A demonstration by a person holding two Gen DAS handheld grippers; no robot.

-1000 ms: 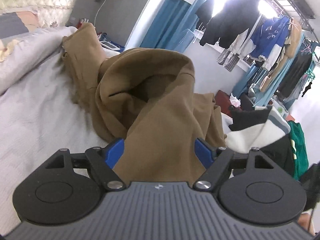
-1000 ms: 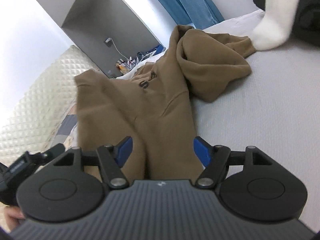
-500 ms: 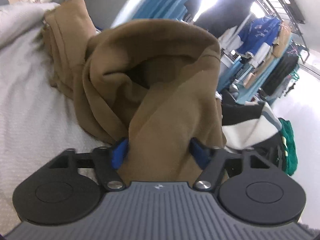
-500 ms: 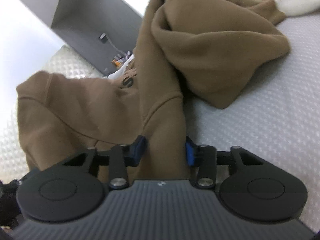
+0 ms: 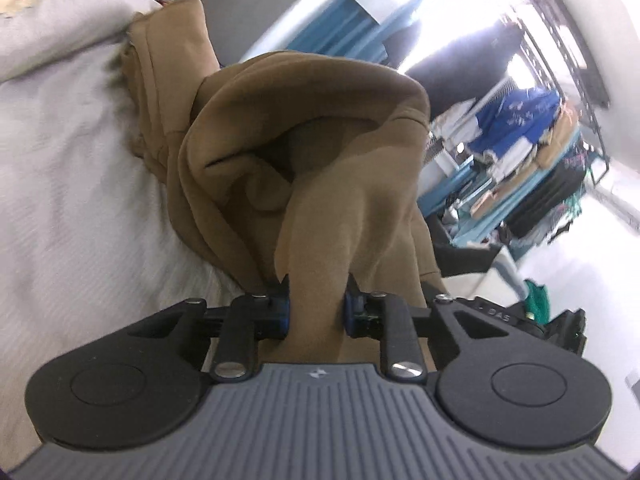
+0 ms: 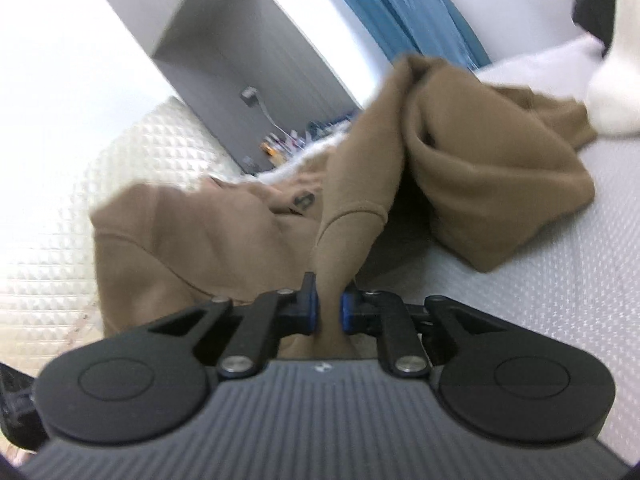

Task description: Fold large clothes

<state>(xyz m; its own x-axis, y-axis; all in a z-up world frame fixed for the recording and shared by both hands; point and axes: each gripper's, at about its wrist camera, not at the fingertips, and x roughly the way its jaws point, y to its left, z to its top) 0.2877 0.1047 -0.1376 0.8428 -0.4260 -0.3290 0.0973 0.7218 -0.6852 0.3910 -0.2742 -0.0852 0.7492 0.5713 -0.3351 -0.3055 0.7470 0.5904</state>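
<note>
The brown hoodie [image 5: 320, 168] lies bunched on the grey bedspread [image 5: 72, 184]; thick and floppy, I judge it will sag, so hems are my best holds. My left gripper [image 5: 316, 312] and right gripper [image 6: 329, 312] have just been closing and now pinch its fabric.

One brown hoodie [image 5: 352, 184], one bed [image 5: 80, 208], two grippers, and perhaps one white-and-black garment [image 6: 612, 92].
</note>
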